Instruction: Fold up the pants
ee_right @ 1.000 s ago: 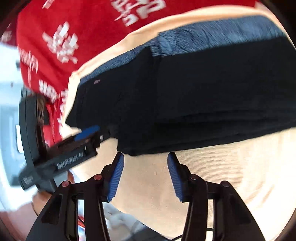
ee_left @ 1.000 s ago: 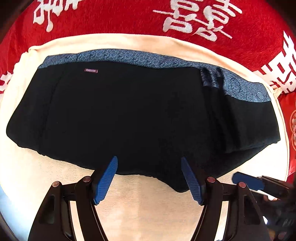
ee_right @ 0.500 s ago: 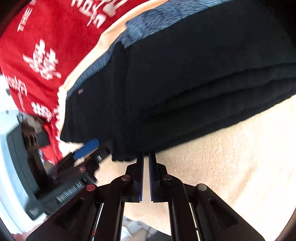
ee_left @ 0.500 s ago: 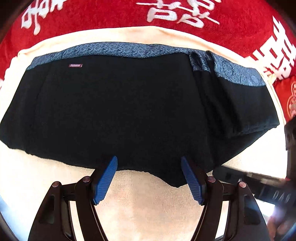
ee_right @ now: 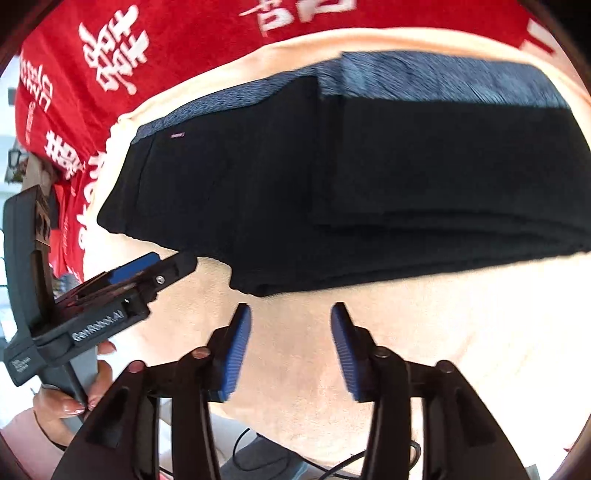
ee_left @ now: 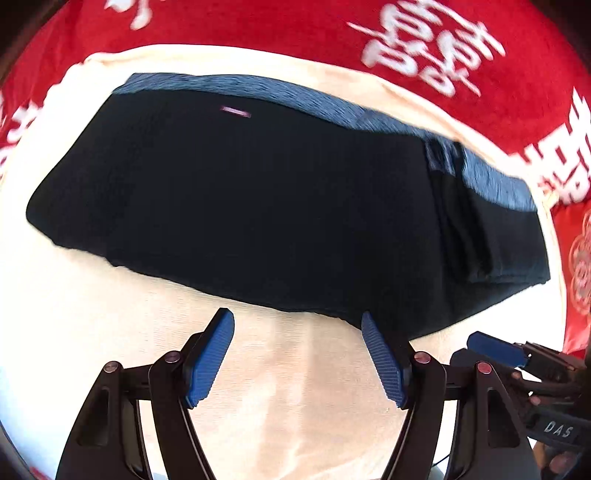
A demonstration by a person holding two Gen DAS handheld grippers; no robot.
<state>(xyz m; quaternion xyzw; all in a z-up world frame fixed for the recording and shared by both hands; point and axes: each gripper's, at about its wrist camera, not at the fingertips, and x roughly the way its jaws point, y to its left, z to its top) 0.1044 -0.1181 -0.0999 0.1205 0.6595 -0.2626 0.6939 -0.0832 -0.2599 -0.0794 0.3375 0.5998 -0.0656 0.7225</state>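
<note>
The black pants (ee_left: pixel 258 206) with a blue-grey waistband (ee_left: pixel 332 107) lie folded flat on a cream cloth (ee_left: pixel 295 387). They also show in the right wrist view (ee_right: pixel 369 192), with a folded layer stacked on their right part. My left gripper (ee_left: pixel 297 321) is open and empty, just in front of the pants' near edge. My right gripper (ee_right: pixel 291 314) is open and empty, a little in front of the near edge. The left gripper's body (ee_right: pixel 110 291) shows at the left of the right wrist view.
A red cloth with white characters (ee_left: pixel 295 26) lies under and beyond the cream cloth. The right gripper's blue finger (ee_left: pixel 495 347) shows at the lower right of the left wrist view. A hand (ee_right: pixel 74 398) holds the left gripper's handle.
My right gripper shut at the pants' near edge half a second ago and is now open and drawn back. My left gripper stayed open and pulled back slightly from the pants.
</note>
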